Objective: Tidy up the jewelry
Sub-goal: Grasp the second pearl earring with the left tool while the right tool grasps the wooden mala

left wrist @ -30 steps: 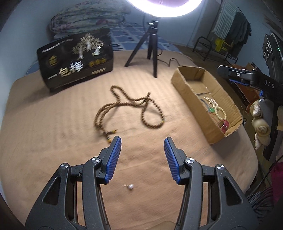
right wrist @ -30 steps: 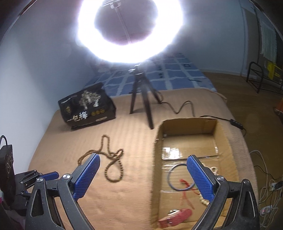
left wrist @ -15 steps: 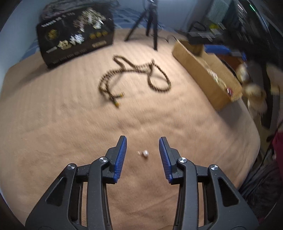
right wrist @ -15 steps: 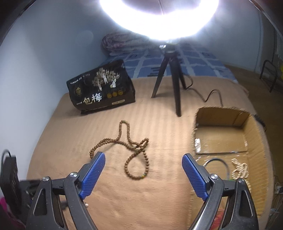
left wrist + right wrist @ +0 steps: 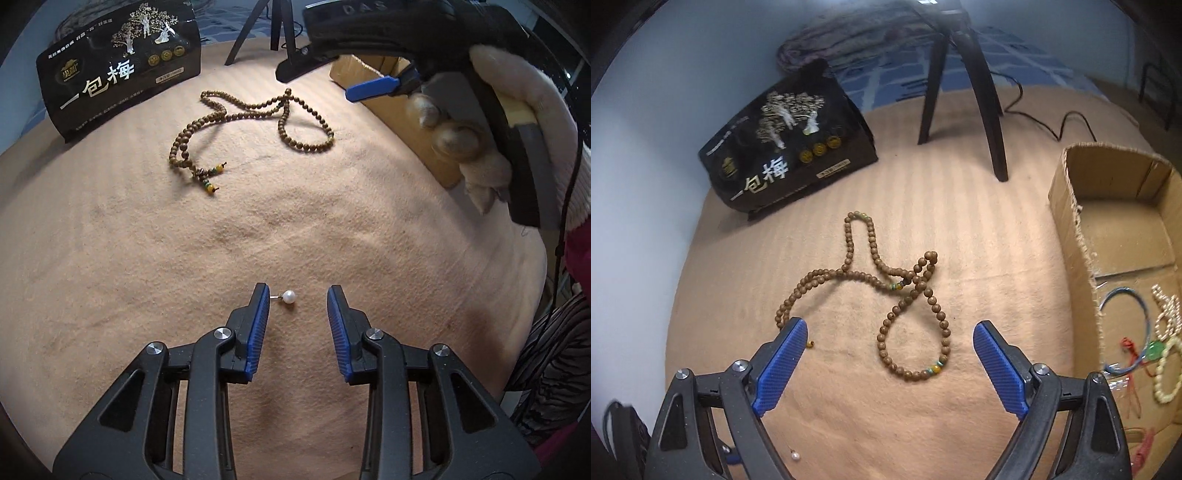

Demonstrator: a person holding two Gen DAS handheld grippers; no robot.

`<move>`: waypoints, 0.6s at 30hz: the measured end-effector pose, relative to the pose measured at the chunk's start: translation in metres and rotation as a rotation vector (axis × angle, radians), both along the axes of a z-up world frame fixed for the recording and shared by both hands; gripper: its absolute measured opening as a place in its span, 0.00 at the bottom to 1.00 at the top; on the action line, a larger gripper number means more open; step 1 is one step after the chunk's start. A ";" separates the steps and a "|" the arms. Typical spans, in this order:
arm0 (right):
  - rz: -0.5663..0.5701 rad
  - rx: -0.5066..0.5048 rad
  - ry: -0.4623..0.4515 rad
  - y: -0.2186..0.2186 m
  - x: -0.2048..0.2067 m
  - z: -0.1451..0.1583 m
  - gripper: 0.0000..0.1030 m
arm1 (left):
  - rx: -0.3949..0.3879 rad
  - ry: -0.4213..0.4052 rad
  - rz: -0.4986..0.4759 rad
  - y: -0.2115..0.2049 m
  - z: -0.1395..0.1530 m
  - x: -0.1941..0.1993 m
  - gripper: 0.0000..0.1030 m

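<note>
pearl stud (image 5: pixel 289 296): white, lying flat on blanket | bead necklace (image 5: pixel 236 114): brown, loosely looped, well apart

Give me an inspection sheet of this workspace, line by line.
Surface: tan ribbed blanket, soft, lightly rumpled.
Job's things: pearl earring lies between the left tool's fingers, its post toward the left finger; brown bead necklace lies looped ahead of the right tool; cardboard box holds a blue bangle, cream bead strands and red pieces.
Clutter: black printed bag at the far side.
Grippers: left tool open, straddling the earring; right tool open wide, holding nothing.
Cables: black cord trails behind the tripod.
Surroundings: blue checked bedding, folded quilt, pale wall.
</note>
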State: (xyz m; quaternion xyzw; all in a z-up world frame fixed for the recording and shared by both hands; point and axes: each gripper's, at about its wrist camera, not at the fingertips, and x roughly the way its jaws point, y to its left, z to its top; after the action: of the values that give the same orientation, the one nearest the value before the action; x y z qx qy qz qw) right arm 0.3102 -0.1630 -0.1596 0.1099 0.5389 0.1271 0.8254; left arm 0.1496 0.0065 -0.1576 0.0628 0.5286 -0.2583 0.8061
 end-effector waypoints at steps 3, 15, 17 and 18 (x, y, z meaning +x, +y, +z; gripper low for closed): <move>-0.009 -0.012 -0.001 0.001 0.004 -0.002 0.90 | 0.006 0.005 -0.009 0.000 -0.004 0.002 0.25; -0.018 -0.021 0.055 0.012 0.018 -0.025 0.91 | 0.025 -0.003 -0.005 0.001 -0.019 0.009 0.13; -0.025 0.000 0.074 0.014 0.021 -0.031 0.91 | 0.022 -0.006 -0.005 0.001 -0.020 0.008 0.13; -0.029 0.013 0.086 0.015 0.023 -0.034 0.91 | 0.022 -0.009 -0.006 0.001 -0.020 0.008 0.13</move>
State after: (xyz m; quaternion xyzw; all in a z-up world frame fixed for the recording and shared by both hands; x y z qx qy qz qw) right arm 0.3329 -0.1482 -0.1936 0.1285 0.5712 0.1136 0.8027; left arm 0.1579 0.0080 -0.1776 0.0745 0.5276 -0.2546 0.8070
